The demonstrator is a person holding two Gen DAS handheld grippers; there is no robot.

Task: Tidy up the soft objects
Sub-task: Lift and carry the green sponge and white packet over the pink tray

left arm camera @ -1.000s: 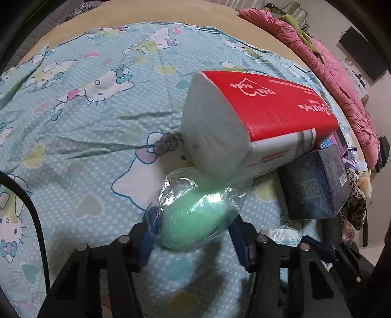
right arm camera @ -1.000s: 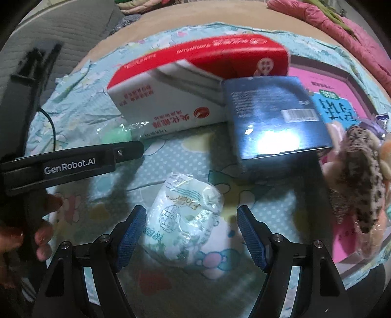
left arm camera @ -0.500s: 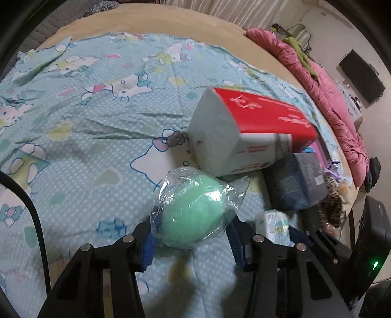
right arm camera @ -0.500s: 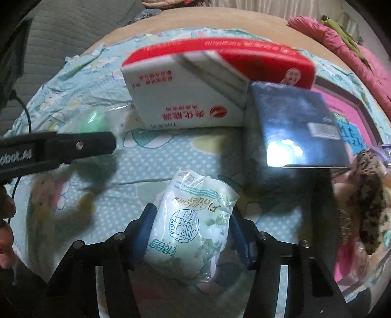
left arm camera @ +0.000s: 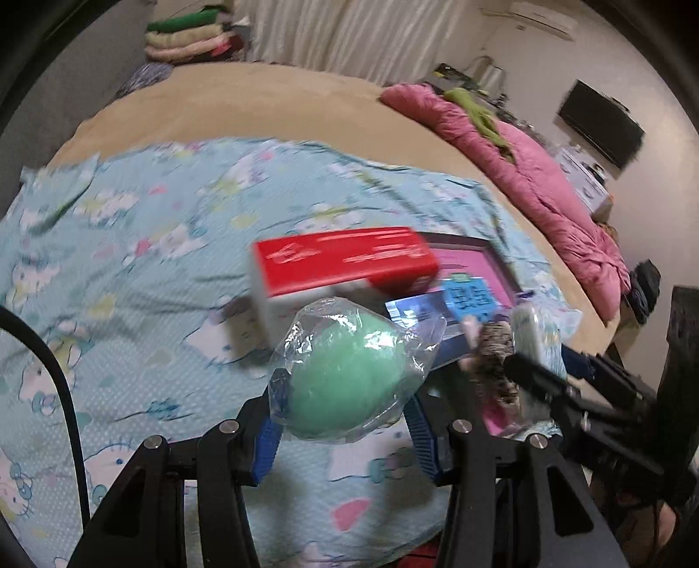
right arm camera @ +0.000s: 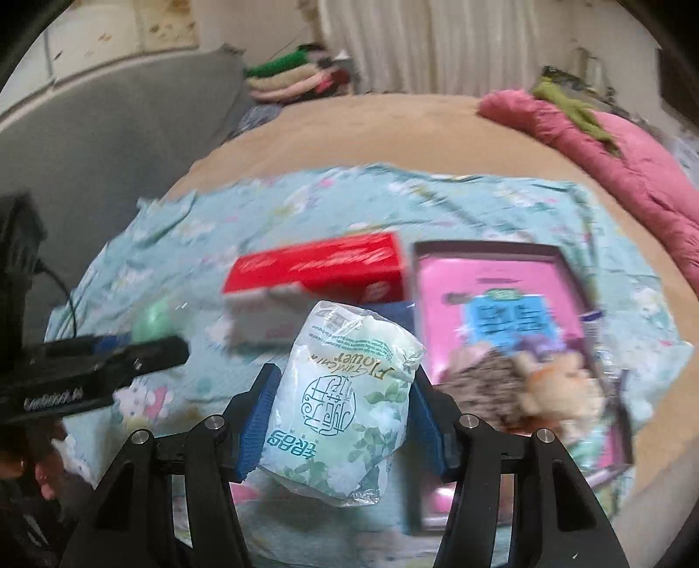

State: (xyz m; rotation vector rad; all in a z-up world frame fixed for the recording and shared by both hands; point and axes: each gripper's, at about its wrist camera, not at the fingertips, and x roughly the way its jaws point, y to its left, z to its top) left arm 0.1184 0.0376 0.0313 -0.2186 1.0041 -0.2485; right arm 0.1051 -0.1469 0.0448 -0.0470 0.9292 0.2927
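Observation:
My left gripper [left arm camera: 345, 430] is shut on a green sponge ball in clear plastic wrap [left arm camera: 345, 375], held above the blue cartoon-print sheet [left arm camera: 131, 271]. My right gripper [right arm camera: 340, 432] is shut on a white tissue pack with green print [right arm camera: 340, 402], also lifted off the bed. In the left wrist view the right gripper [left arm camera: 555, 371] shows at the right edge with the tissue pack [left arm camera: 535, 332] in it. In the right wrist view the left gripper [right arm camera: 113, 349] shows at the left with the green ball [right arm camera: 150, 323].
On the sheet lie a red-and-white tissue box [left arm camera: 340, 266], a dark blue box [left arm camera: 419, 312], a pink box [right arm camera: 502, 301] and a spotted plush toy [right arm camera: 485, 384]. A pink quilt [left arm camera: 546, 192] lies along the bed's right side. Folded clothes [left arm camera: 192, 39] are stacked at the far end.
Both grippers rose from the sheet, carrying their objects up. The right gripper closed on the tissue pack between the earliest frame and the middle one. The view tilted up toward the room.

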